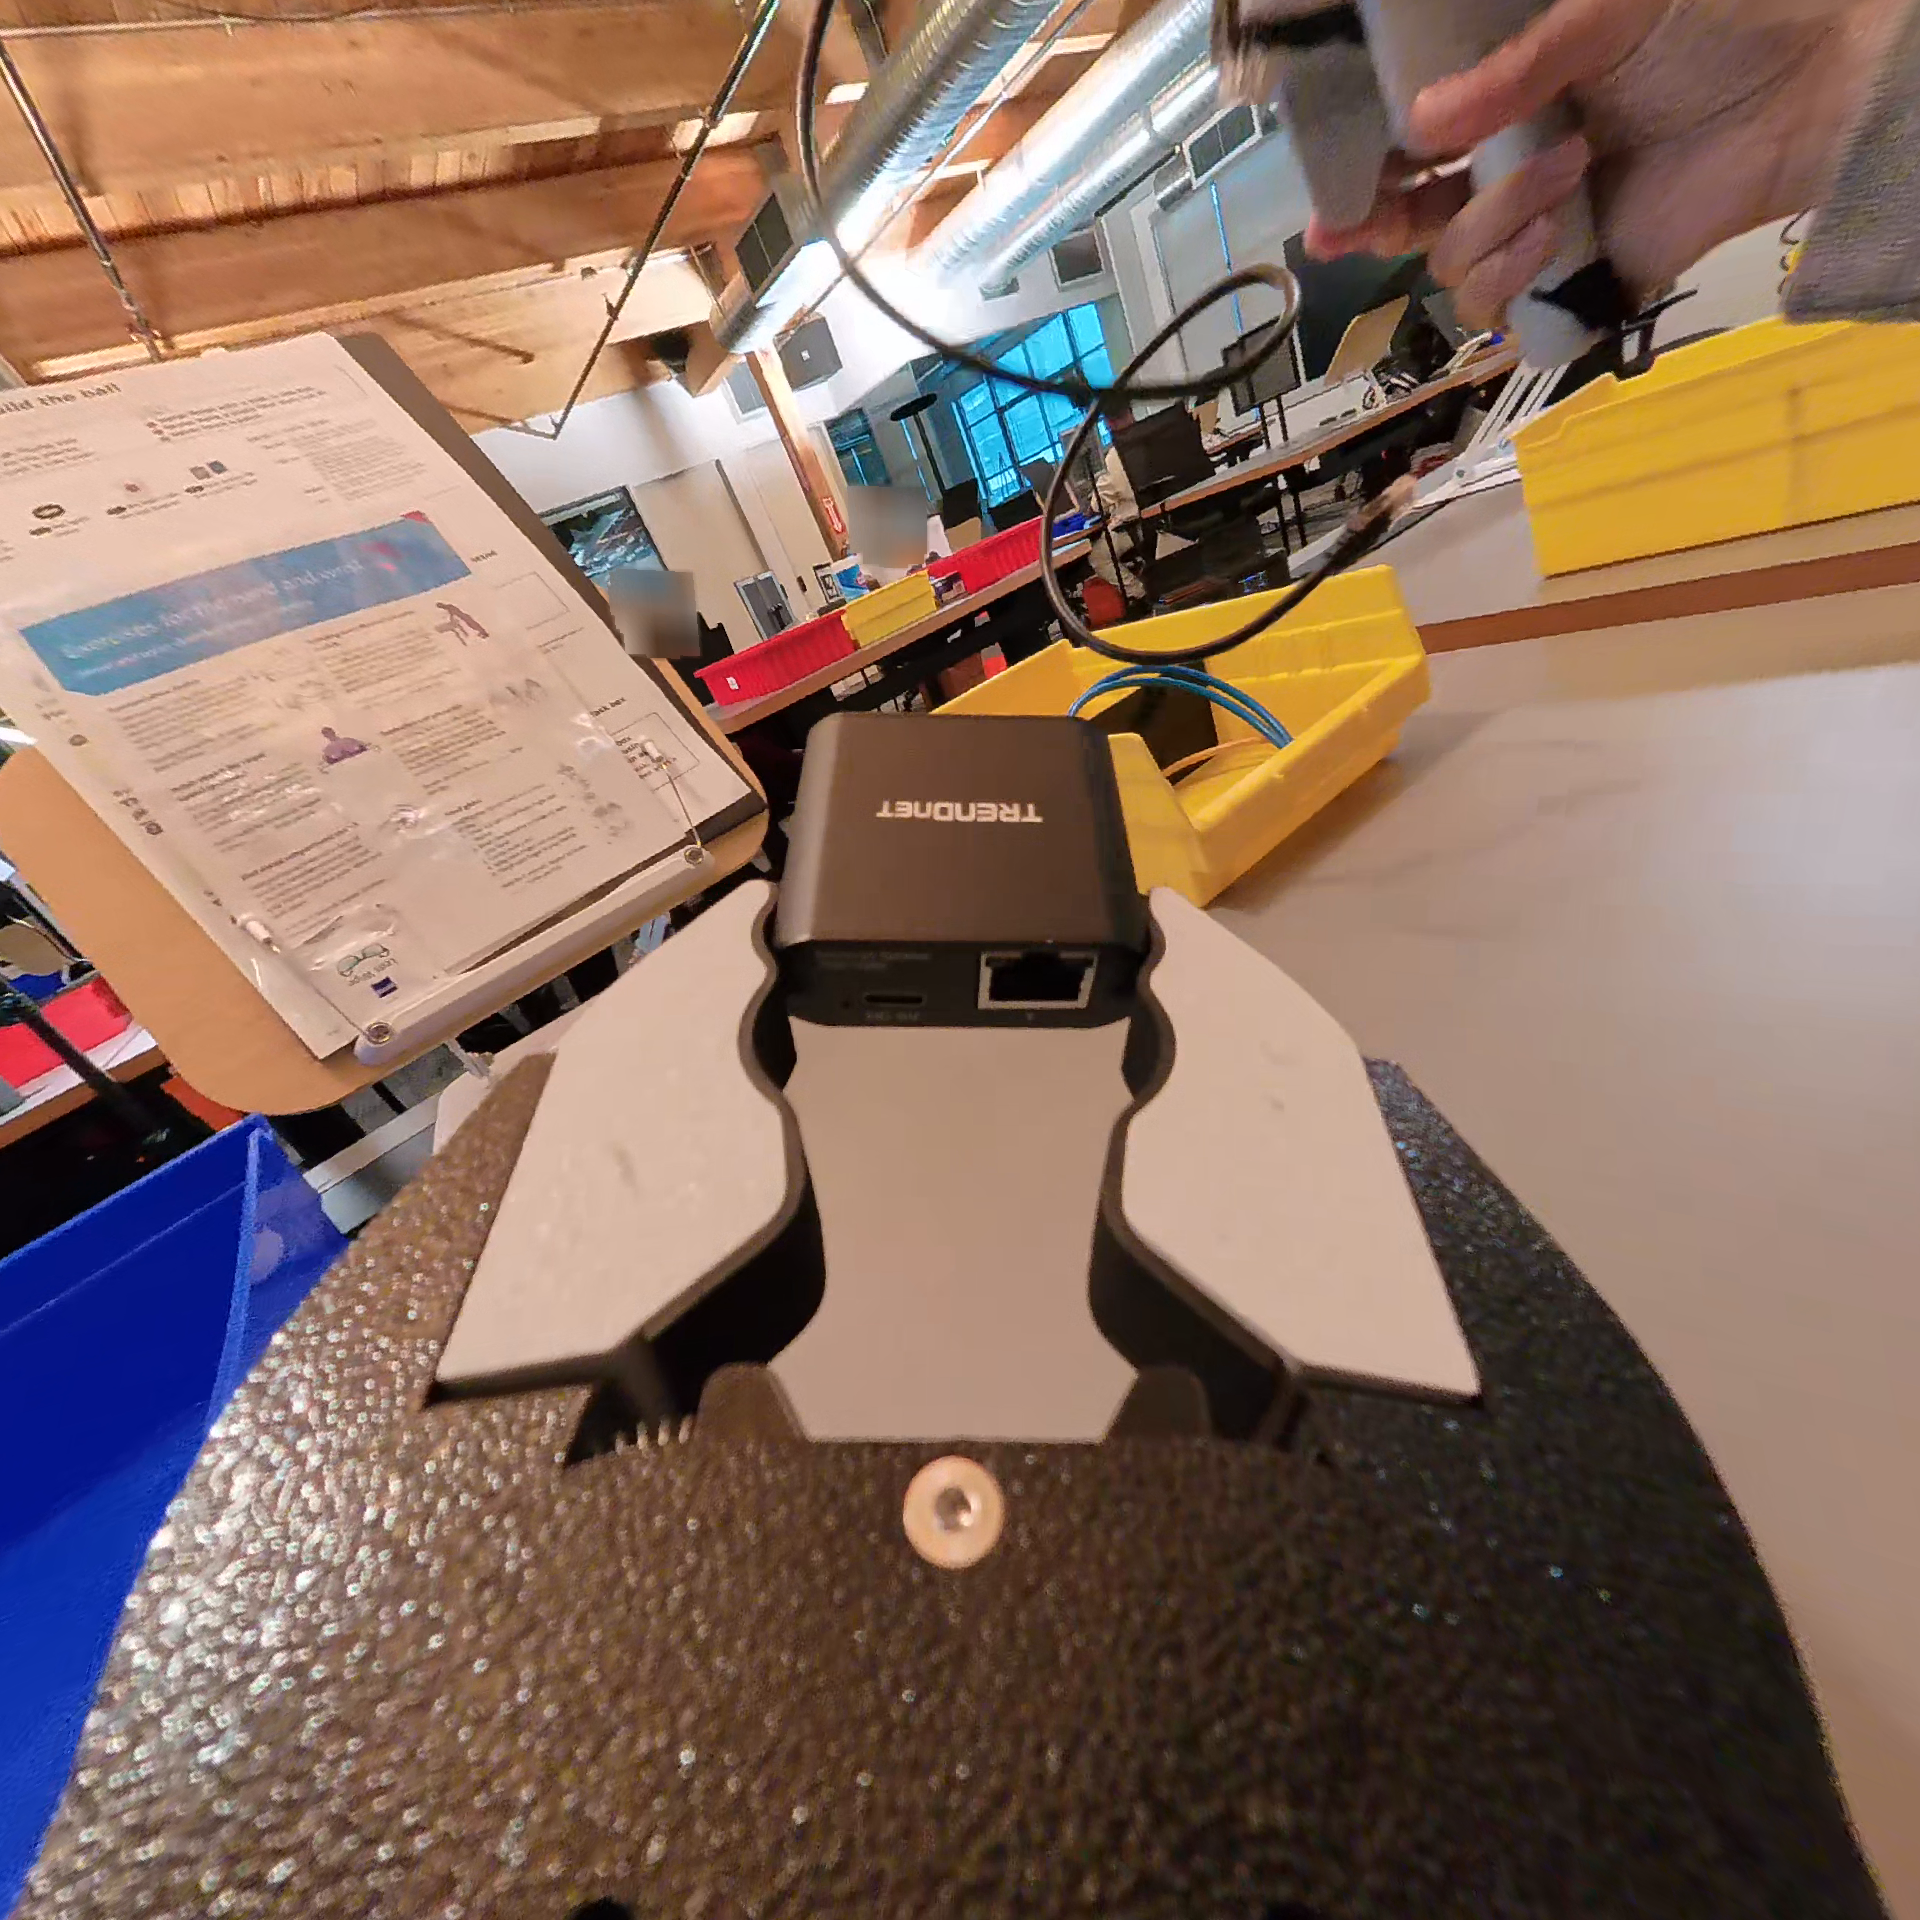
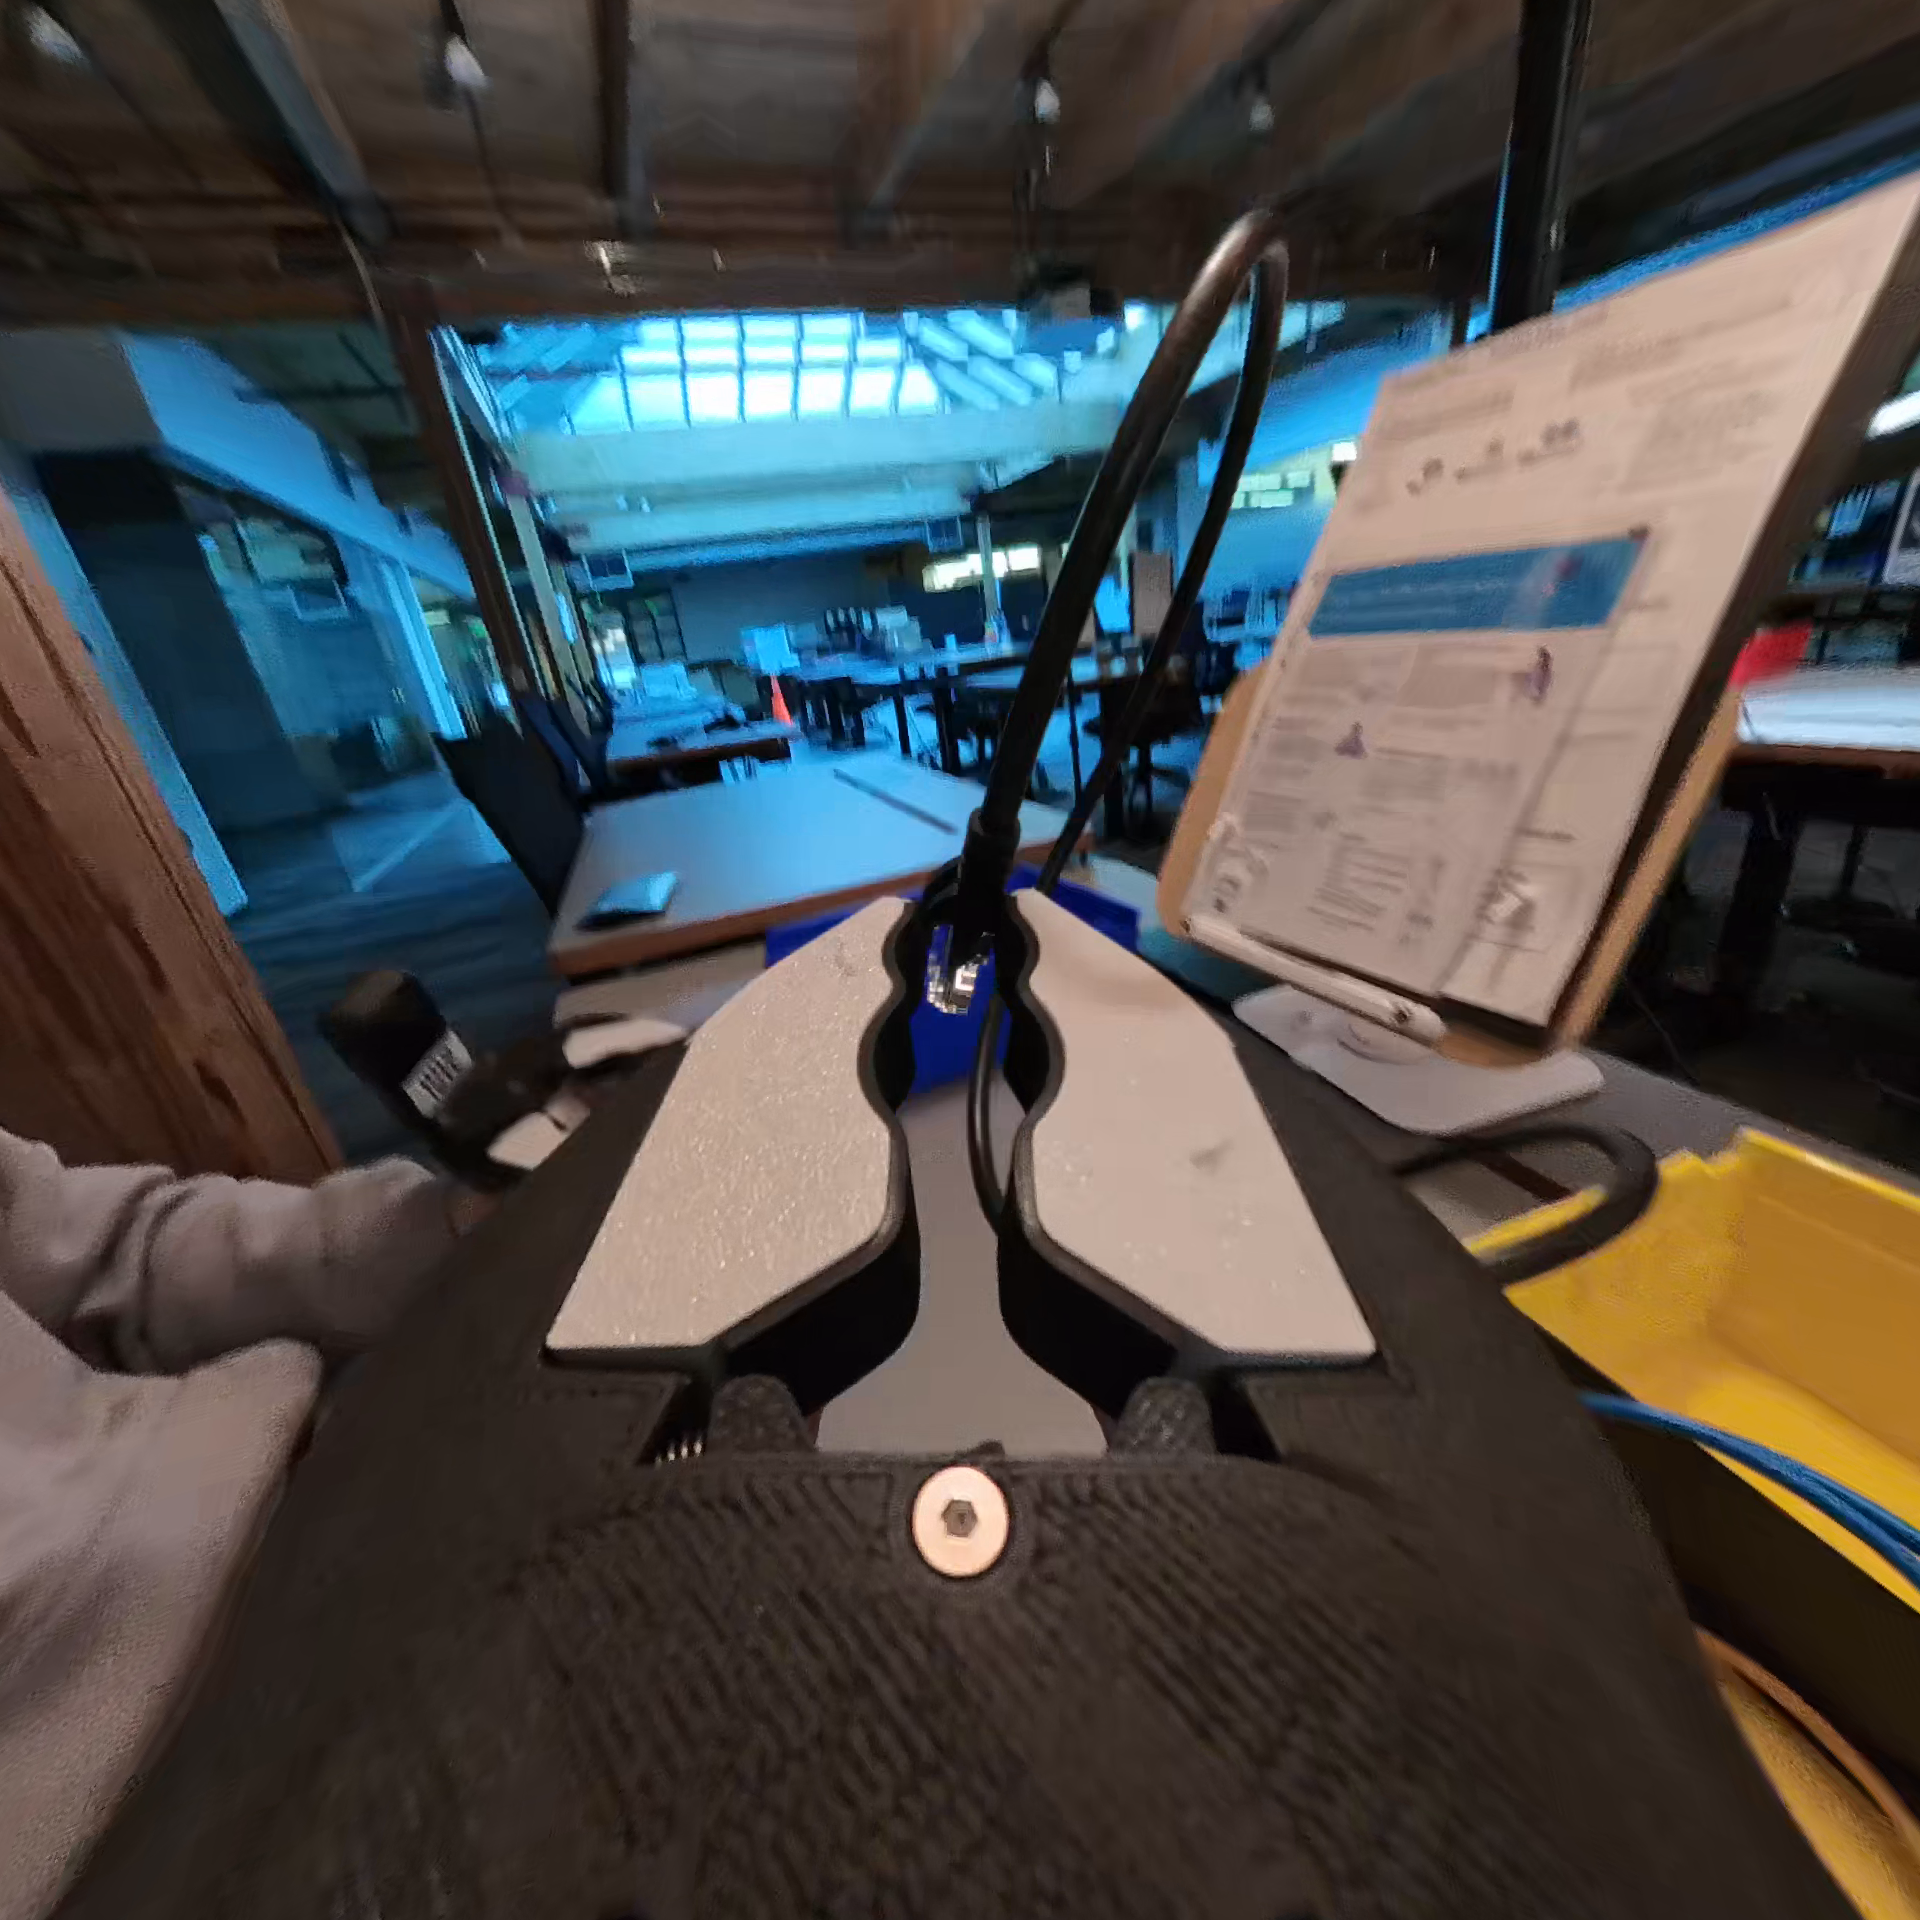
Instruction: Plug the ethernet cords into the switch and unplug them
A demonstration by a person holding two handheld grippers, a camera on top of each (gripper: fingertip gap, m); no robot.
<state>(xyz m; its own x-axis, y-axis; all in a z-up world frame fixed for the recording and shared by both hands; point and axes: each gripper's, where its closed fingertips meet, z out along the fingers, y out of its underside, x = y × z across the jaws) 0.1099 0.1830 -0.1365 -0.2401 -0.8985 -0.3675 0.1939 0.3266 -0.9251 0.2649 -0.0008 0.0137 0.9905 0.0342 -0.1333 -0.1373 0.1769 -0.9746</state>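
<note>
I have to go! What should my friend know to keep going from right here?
Left gripper: shut on the black switch, port empty, facing the camera.
Right gripper: shut on the black cord just behind its clear plug, held up in the air.
Blue cords wait in the yellow bin.
Done: both things picked up.
Left: plug in, unplug, then probably the other cords.

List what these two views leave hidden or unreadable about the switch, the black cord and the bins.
- Switch, left wrist view: its far end faces away, so any ports there are hidden; the left gripper fingers cover its sides.
- Black cord, right wrist view: its far end runs out of frame past the right gripper.
- Yellow bin, right wrist view: cut off by the right edge, most contents unseen.
- Background tables, right wrist view: motion-blurred.
</note>
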